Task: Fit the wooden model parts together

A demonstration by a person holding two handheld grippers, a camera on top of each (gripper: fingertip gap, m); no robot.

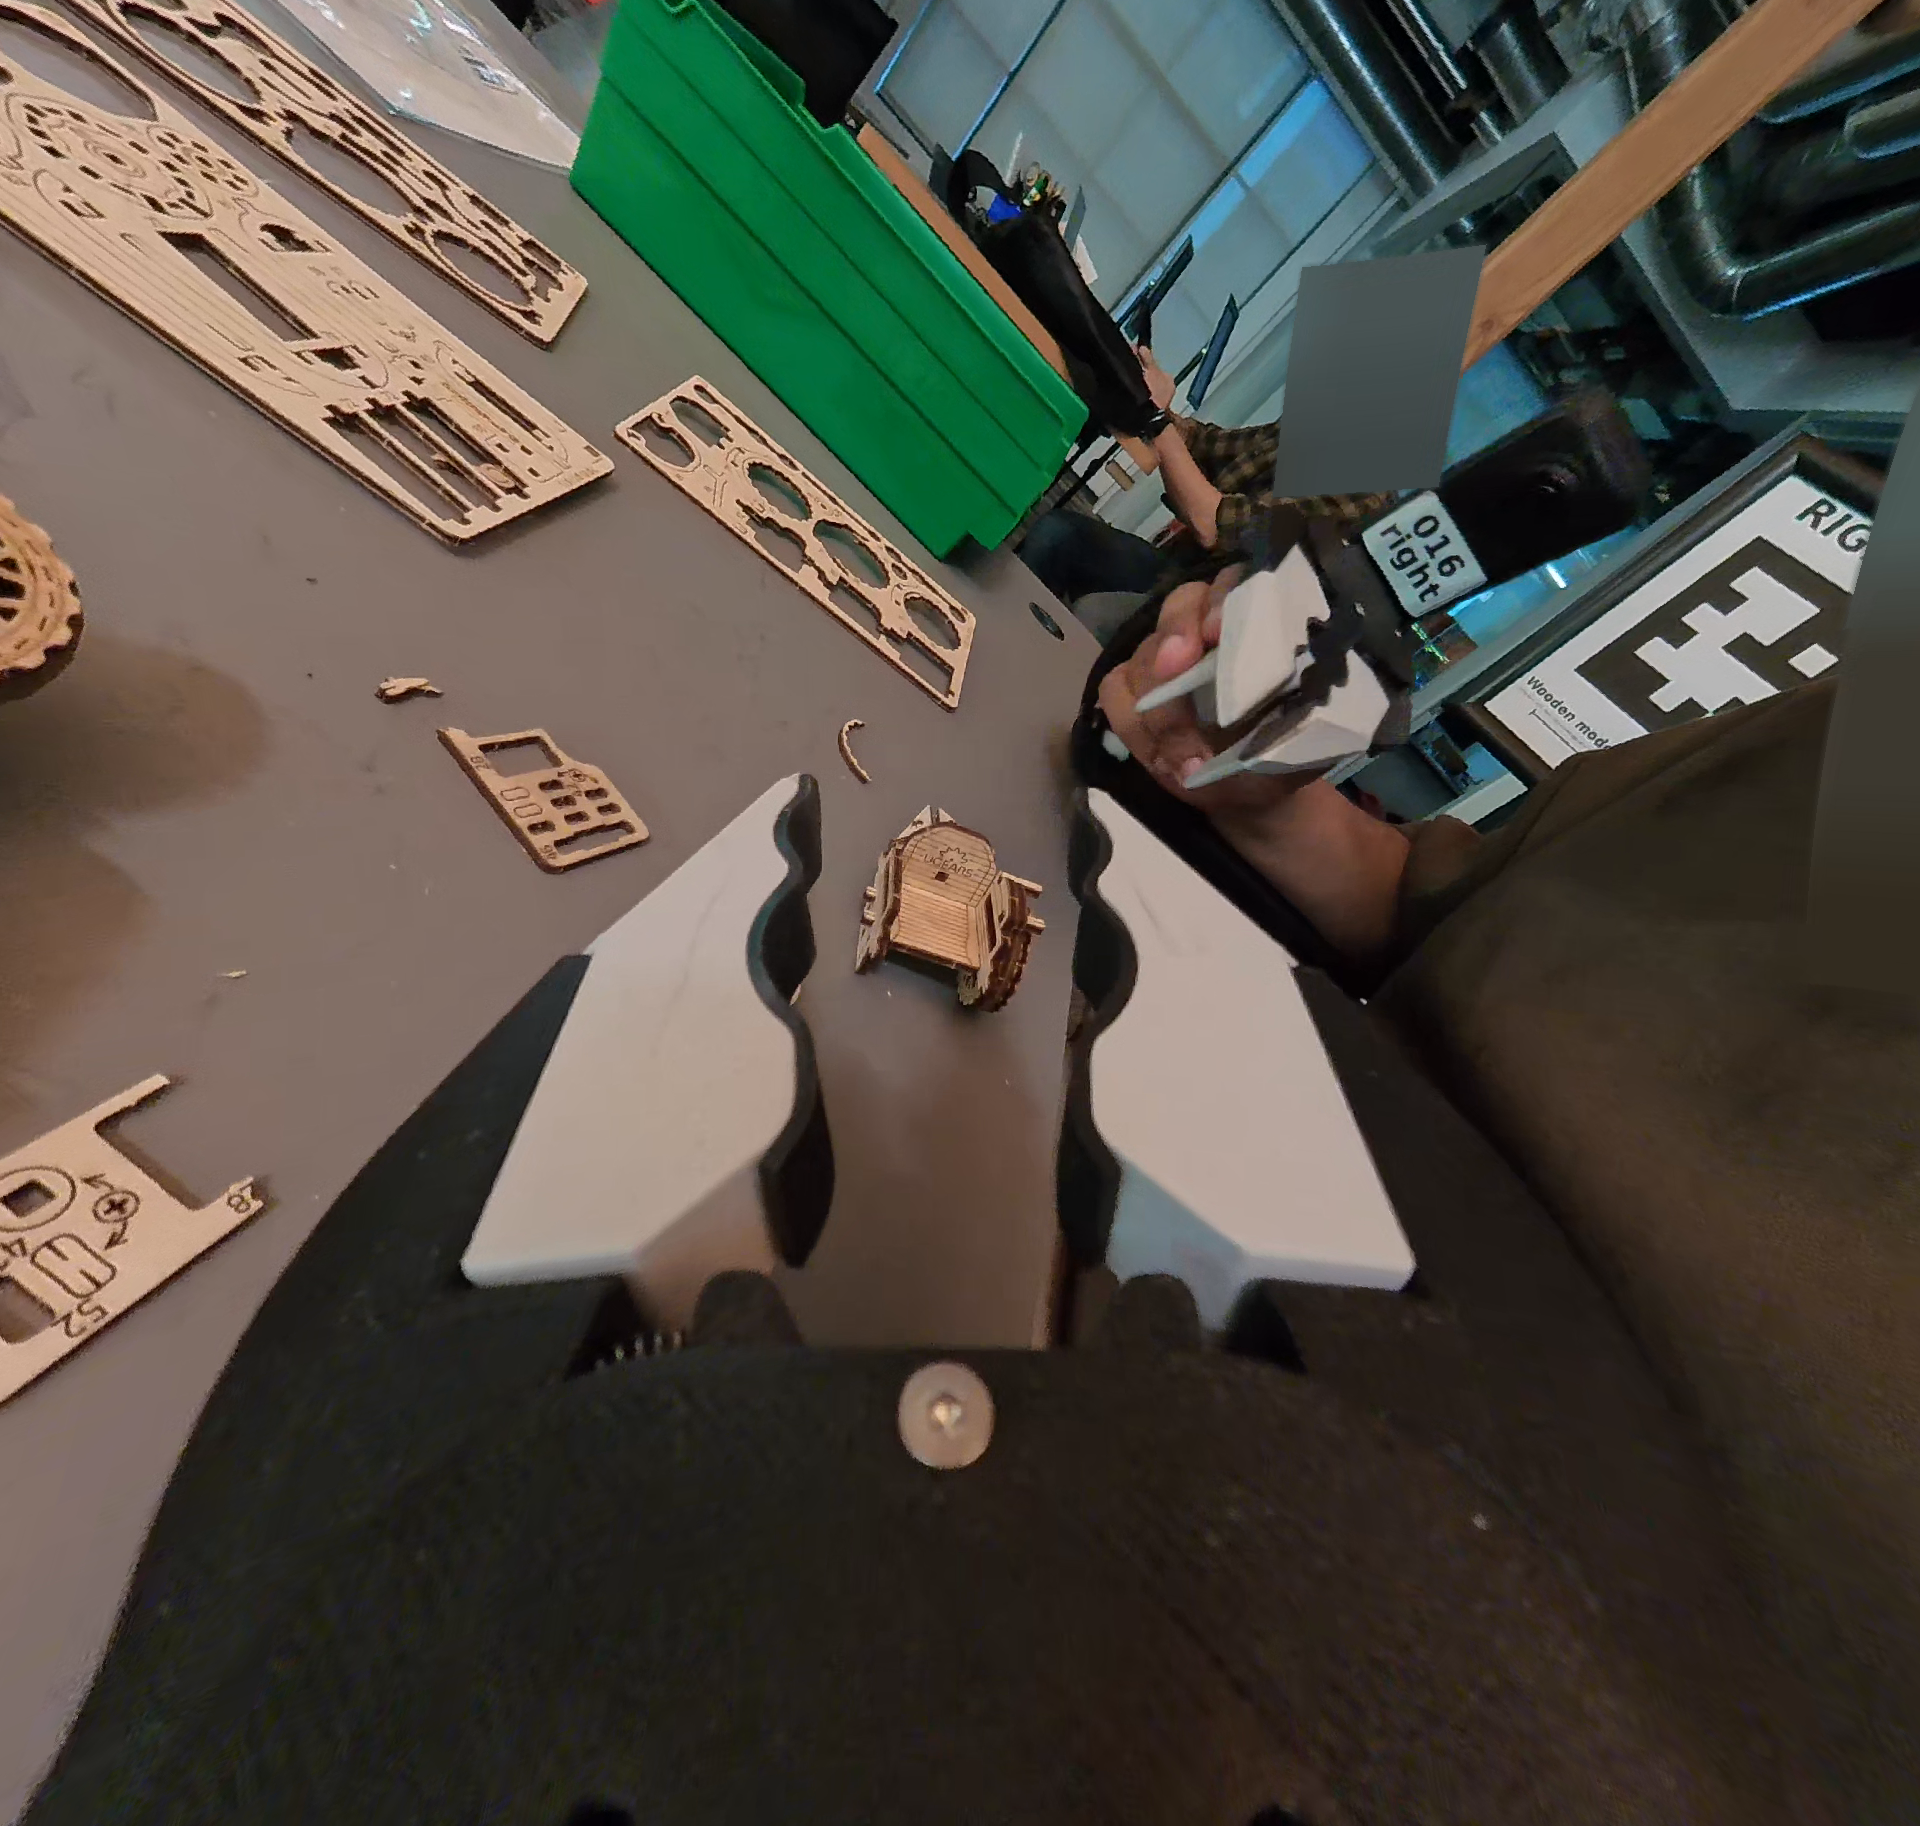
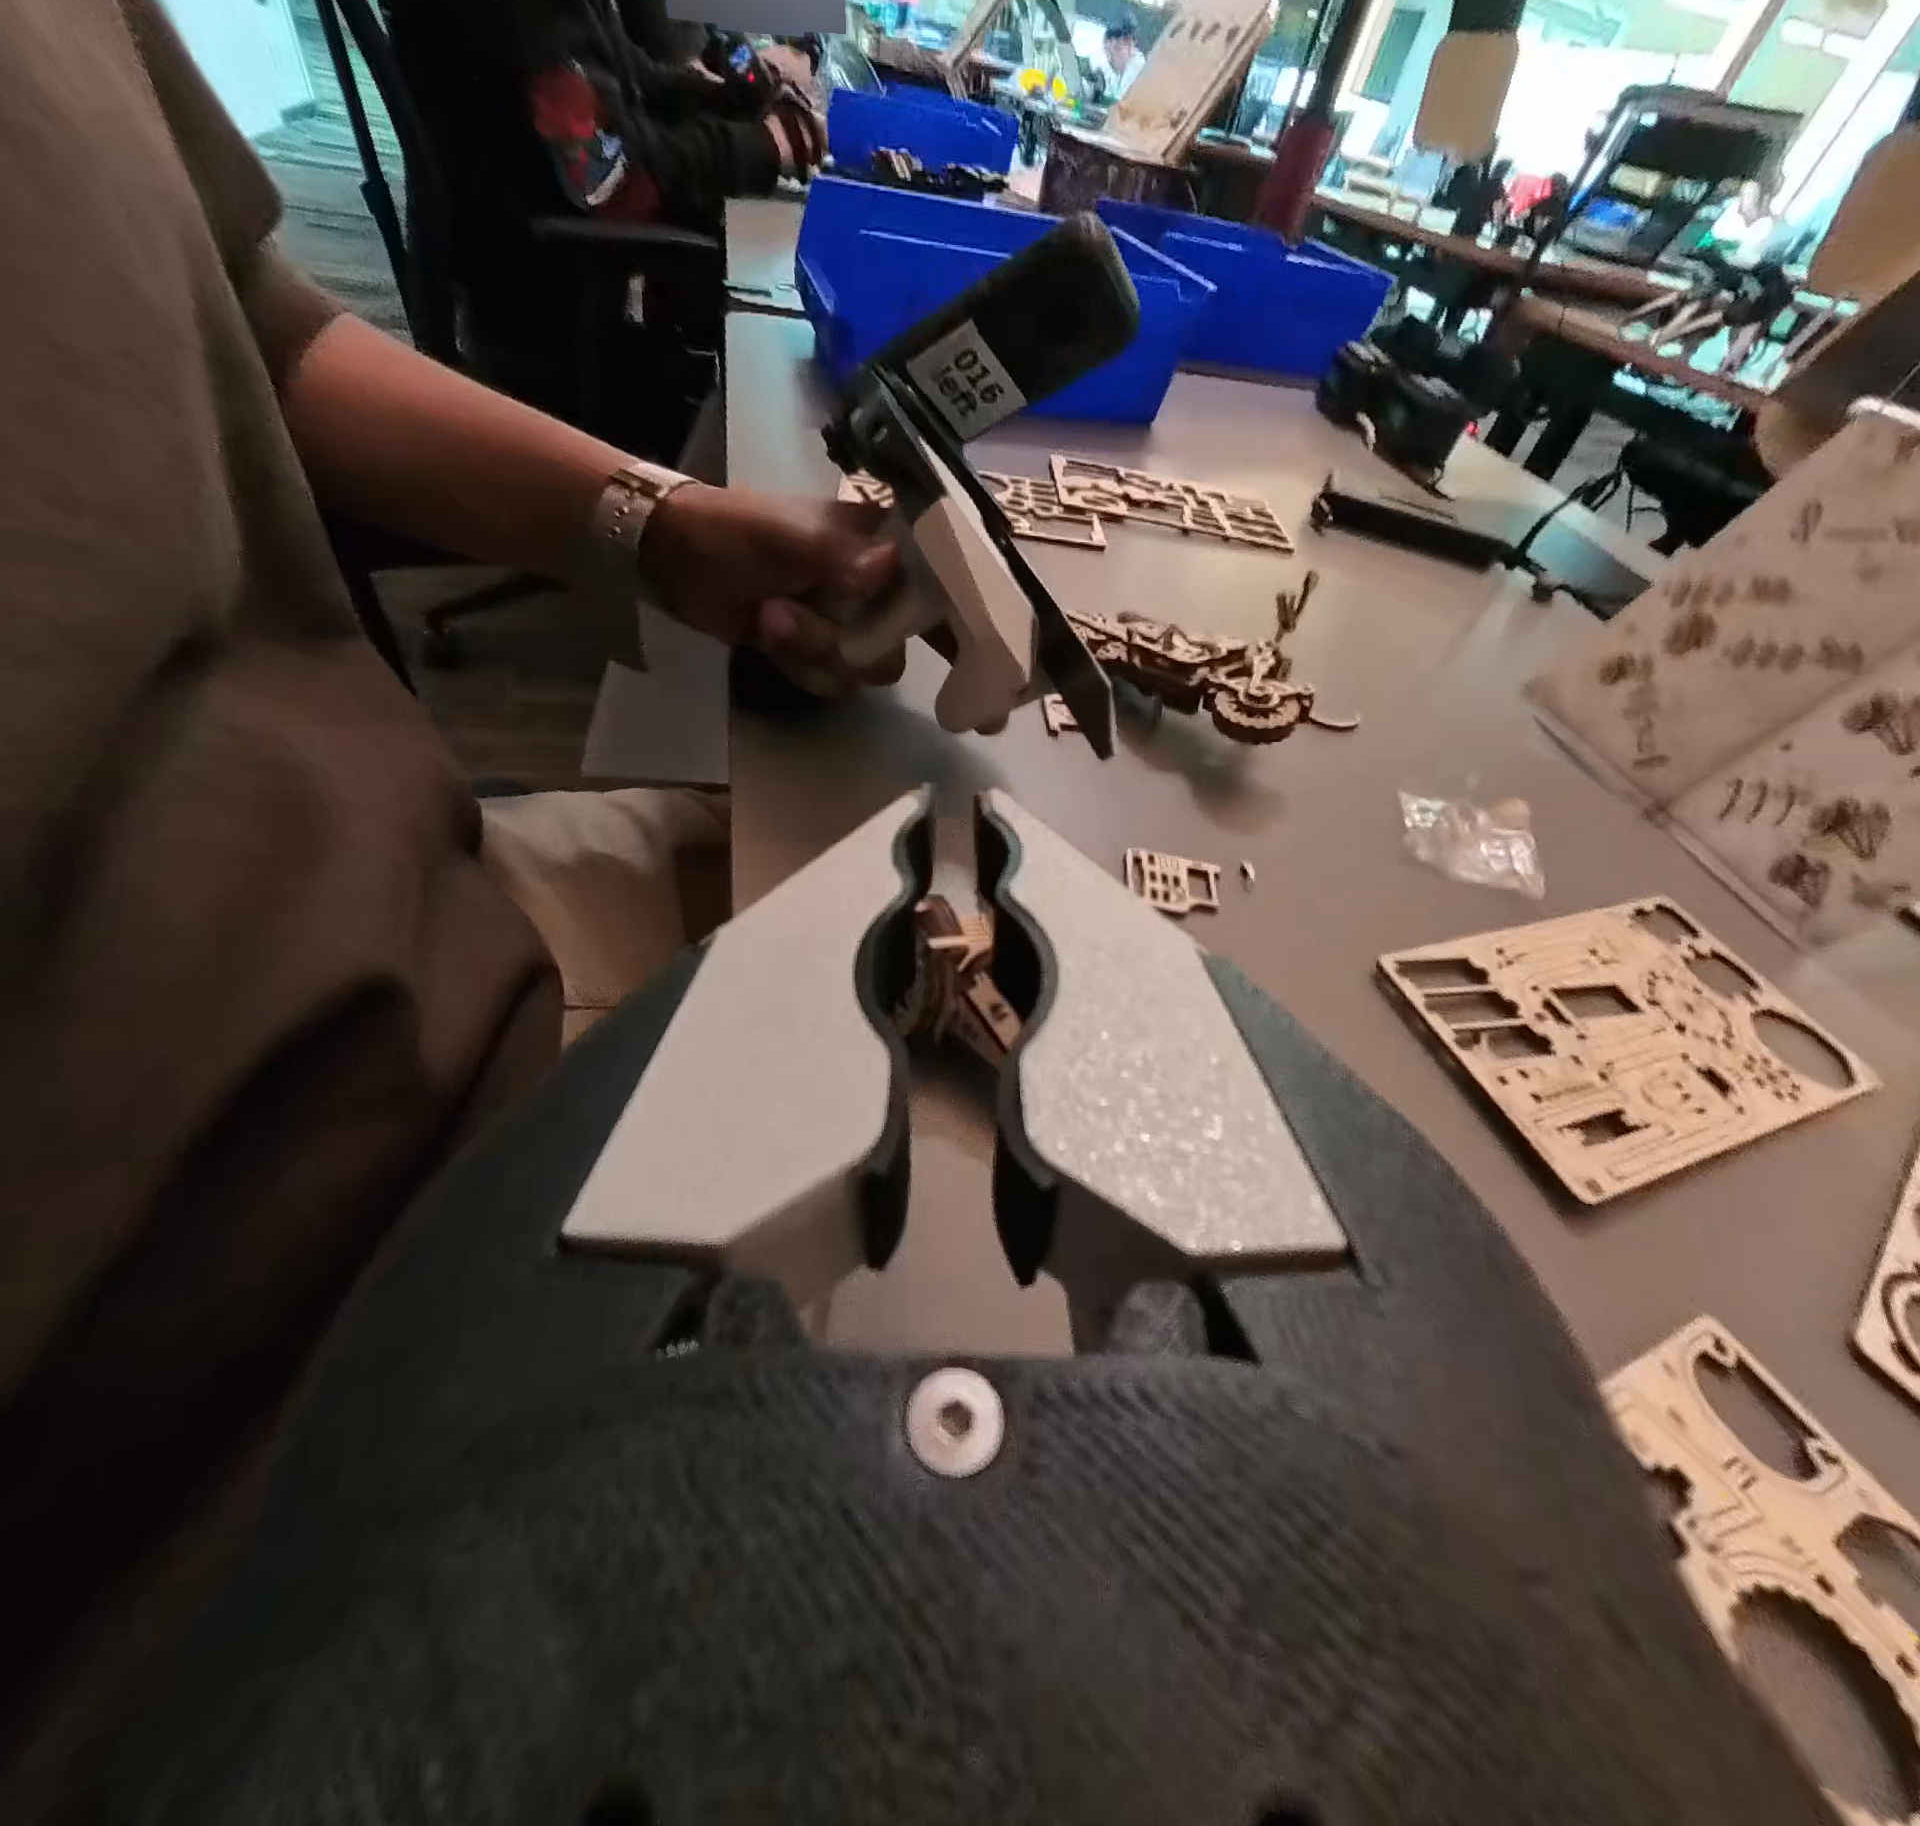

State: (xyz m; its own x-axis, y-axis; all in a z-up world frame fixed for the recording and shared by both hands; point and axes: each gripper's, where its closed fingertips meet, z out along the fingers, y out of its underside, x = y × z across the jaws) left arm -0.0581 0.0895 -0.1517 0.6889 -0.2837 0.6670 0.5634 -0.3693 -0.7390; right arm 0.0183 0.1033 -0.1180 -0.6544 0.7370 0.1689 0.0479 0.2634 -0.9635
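A small wooden sub-assembly (image 1: pixel 951 909) lies on the dark grey table (image 1: pixel 416 997), near its edge. My left gripper (image 1: pixel 940 810) is open and empty and hovers above it, with the piece showing between its fingers. In the right wrist view the left gripper (image 2: pixel 1039 732) points down at the table. My right gripper (image 2: pixel 953 800) is empty, its jaws a narrow gap apart. The sub-assembly (image 2: pixel 951 976) shows through that gap. In the left wrist view the right gripper (image 1: pixel 1164 742) is held off the table's edge. A wooden motorcycle model (image 2: pixel 1195 664) stands farther back.
Laser-cut wooden sheets (image 1: pixel 260 249) (image 2: pixel 1621 1049) lie around. A small keypad-shaped part (image 1: pixel 545 800) (image 2: pixel 1174 877) and a curved scrap (image 1: pixel 854 748) lie close by. A green bin (image 1: pixel 810 249), blue bins (image 2: pixel 997 290), a plastic bag (image 2: pixel 1470 841) and an open booklet (image 2: pixel 1766 654) stand beyond. One gripper's finger ends stand about 9 centimeters off the other's.
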